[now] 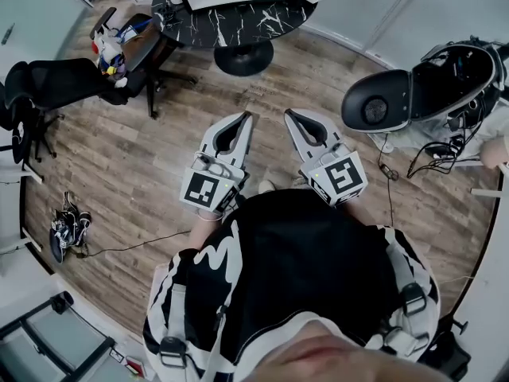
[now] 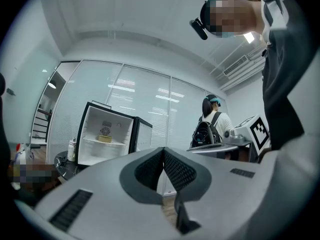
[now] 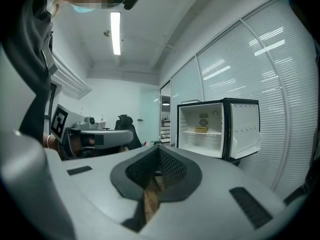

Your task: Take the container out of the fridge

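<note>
Left tongs [image 2: 163, 153]: jaws together, nothing between them.
Right tongs [image 3: 159, 153]: jaws together, nothing between them.
Position: both tongs side by side above the wood floor [image 1: 135, 157], short of the table [image 1: 238, 24].
Fridge [image 3: 220, 129]: on the table, door [image 3: 245, 126] open.
Container [image 3: 201, 129]: yellowish, on the upper shelf inside the fridge, well apart from both tongs.

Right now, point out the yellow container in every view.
Head view: not in it.
Left gripper view: container left of centre, inside the open fridge.
Right gripper view: container right of centre, inside the fridge.
Shared landmark: the fridge door, open to its right in both gripper views.
</note>
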Action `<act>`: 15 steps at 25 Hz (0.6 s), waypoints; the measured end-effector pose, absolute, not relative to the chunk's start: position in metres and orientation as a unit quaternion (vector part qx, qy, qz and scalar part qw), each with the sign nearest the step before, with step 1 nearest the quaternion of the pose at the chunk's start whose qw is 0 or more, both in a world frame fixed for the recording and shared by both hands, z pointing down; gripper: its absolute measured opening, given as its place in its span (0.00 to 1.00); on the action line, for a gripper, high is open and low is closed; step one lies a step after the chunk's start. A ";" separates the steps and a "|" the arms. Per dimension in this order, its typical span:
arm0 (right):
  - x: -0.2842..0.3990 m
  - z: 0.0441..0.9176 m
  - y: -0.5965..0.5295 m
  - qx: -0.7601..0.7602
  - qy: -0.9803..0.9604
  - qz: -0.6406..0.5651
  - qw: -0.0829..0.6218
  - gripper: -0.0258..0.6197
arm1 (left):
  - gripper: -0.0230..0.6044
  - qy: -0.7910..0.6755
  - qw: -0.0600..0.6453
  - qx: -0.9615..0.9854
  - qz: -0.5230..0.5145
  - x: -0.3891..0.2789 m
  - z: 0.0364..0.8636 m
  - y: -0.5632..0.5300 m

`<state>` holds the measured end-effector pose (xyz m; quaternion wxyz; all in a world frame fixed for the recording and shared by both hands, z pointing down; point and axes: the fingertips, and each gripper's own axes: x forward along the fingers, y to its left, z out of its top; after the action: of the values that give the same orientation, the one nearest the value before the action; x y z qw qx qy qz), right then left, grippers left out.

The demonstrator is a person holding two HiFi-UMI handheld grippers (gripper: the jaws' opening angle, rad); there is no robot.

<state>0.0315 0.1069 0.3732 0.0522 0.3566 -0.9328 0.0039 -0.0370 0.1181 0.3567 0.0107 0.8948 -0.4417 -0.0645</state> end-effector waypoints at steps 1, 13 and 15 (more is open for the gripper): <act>0.031 0.373 0.107 0.356 -0.933 0.004 0.052 0.06 | 0.05 -0.441 0.012 0.895 -0.065 -0.037 0.357 0.118; 0.026 0.372 0.113 0.365 -0.930 0.005 0.044 0.06 | 0.05 -0.440 0.013 0.895 -0.066 -0.043 0.358 0.122; 0.028 0.371 0.115 0.370 -0.928 0.002 0.042 0.06 | 0.05 -0.439 0.013 0.896 -0.067 -0.043 0.358 0.123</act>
<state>0.0276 0.1148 0.3709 0.0419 0.3698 -0.9282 0.0023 -0.0429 0.1229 0.3583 0.0130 0.8958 -0.4392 -0.0673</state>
